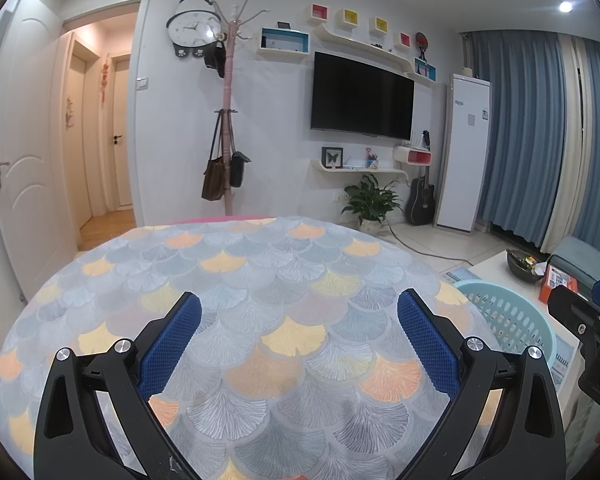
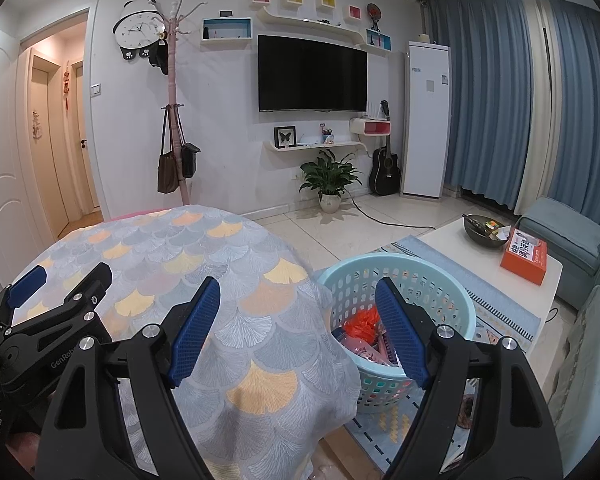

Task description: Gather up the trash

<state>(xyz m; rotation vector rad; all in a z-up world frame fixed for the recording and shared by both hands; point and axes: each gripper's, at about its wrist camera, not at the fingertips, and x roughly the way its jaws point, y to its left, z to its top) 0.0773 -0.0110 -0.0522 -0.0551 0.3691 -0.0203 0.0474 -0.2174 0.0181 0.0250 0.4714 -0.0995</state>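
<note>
My left gripper point(image 1: 299, 312) is open and empty above the round table with a fan-patterned cloth point(image 1: 260, 280). My right gripper point(image 2: 298, 298) is open and empty, over the table's right edge point(image 2: 236, 264) and the light-blue plastic basket point(image 2: 456, 300). The basket stands on the floor beside the table and holds trash: an orange crumpled piece point(image 2: 360, 325), a pink bottle-like item point(image 2: 360, 349) and wrappers. The basket also shows in the left wrist view point(image 1: 512, 316). The left gripper shows at the left in the right wrist view point(image 2: 60, 284). No trash shows on the cloth.
A white coffee table point(image 2: 460, 252) at right carries a dark bowl point(image 2: 482, 230) and an orange box point(image 2: 524, 256). A blue sofa point(image 2: 568, 240) stands beyond it. A coat rack point(image 2: 176, 120), plant point(image 2: 330, 178), guitar point(image 2: 385, 168) and TV point(image 2: 312, 74) line the far wall.
</note>
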